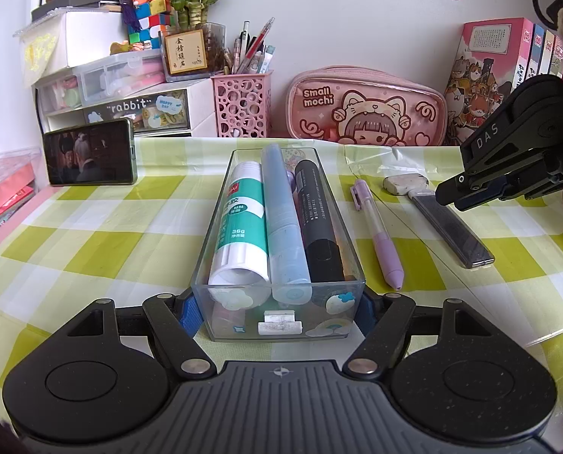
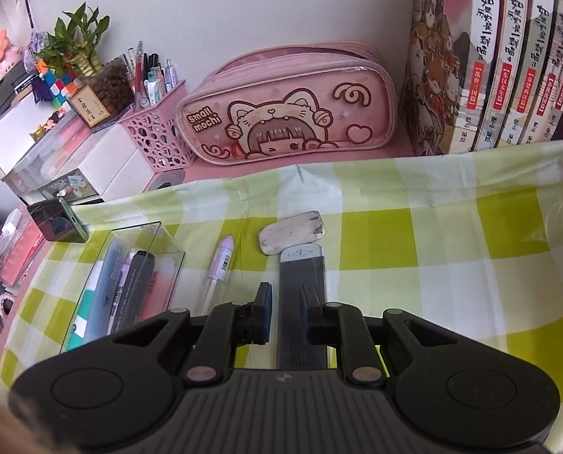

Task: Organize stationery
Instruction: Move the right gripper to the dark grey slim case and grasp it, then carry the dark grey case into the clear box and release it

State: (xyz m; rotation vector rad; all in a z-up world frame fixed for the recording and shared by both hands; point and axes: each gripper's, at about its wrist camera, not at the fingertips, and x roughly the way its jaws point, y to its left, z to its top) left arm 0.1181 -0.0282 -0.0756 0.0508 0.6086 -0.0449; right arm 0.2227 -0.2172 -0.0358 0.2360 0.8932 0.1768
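The left hand-held gripper (image 1: 277, 312) is set wide around the near end of the clear tray (image 1: 221, 223), its blue pads at or close against the side walls, presumably to steady the tray while it is filled; whether the walls are actually pressed cannot be told. In the tray a glue stick (image 1: 240, 223) marked "36g", a blue tube (image 1: 283, 223) and a black marker (image 1: 319, 223) are laid lengthwise, side by side. The right hand-held gripper (image 2: 289, 316) is held narrowly open astride a dark flat bar (image 2: 301, 276) on the checked counter (image 2: 451, 265), the bar not yet clamped; "DAS" is read on its arm. Touching the bar's far end lies a worn eraser (image 2: 292, 235); between bar and tray lies a lilac pen (image 2: 218, 265), so three items seem left to put away. Behind, a pink case (image 2: 293, 113) is lettered "Small mochi", and a drawer (image 1: 137, 108) "rabbit".
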